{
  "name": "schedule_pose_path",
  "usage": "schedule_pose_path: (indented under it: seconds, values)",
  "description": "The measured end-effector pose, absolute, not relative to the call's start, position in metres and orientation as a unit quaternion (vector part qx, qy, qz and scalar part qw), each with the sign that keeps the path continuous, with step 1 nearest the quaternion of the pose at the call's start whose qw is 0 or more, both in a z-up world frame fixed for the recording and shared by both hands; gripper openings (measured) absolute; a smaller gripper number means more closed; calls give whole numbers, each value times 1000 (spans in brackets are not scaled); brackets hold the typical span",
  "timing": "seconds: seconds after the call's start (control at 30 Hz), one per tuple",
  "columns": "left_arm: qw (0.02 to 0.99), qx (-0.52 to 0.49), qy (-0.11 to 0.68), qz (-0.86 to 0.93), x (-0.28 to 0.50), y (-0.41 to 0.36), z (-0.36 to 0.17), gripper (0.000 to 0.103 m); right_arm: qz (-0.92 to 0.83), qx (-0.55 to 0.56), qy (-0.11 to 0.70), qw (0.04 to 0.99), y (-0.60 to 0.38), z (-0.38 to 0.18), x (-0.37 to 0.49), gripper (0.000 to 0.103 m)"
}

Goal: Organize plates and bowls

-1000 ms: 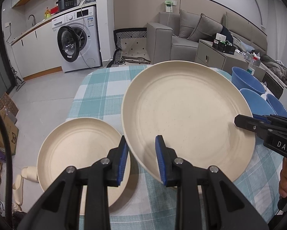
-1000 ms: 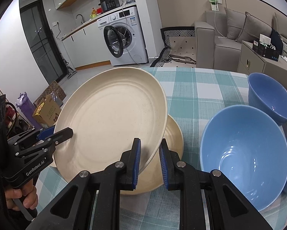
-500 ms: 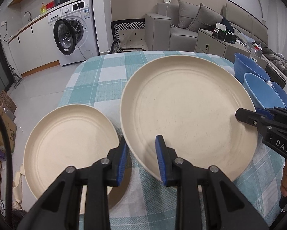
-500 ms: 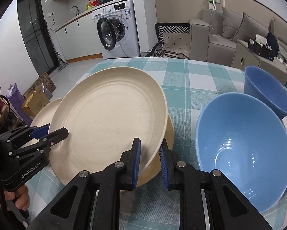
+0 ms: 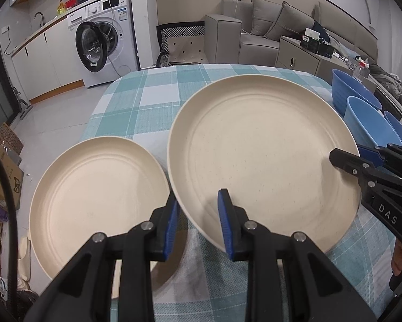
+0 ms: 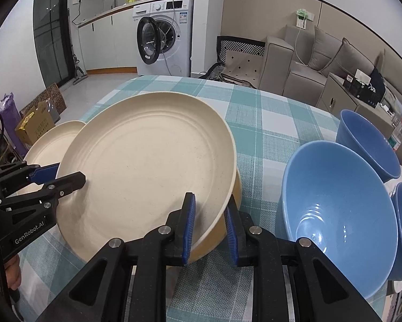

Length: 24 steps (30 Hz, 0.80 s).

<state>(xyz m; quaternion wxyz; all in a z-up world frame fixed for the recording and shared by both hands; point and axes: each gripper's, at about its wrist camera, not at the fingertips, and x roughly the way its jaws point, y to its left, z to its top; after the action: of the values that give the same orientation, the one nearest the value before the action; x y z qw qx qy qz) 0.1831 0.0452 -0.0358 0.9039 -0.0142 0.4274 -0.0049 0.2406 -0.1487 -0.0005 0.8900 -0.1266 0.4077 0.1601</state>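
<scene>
The checked table (image 5: 152, 102) carries everything, so places are given from it. Over its near middle a large cream plate (image 5: 260, 155) is held tilted, its right edge just above a second cream plate (image 6: 234, 201) lying flat on the cloth; a third plate (image 5: 93, 201) overhangs the table's left edge. Three blue bowls (image 6: 335, 209) stand along the right side.

The held plate looks stiff, light and smooth — likely to slide in a pinch grip — so the raised rim is the place to take it, on opposite sides.

The left gripper (image 5: 197, 222) is nearly closed on the plate's near rim; the right gripper (image 6: 209, 222) clamps the opposite rim, jaws narrow with the edge between them.
</scene>
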Motion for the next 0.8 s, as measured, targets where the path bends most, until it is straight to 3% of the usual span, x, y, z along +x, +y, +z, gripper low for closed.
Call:
schedule_pose_path:
  seconds: [0.8]
  values:
    - [898, 10, 439, -15, 193, 31, -50, 30, 108, -268, 371, 882, -119, -33, 236, 28]
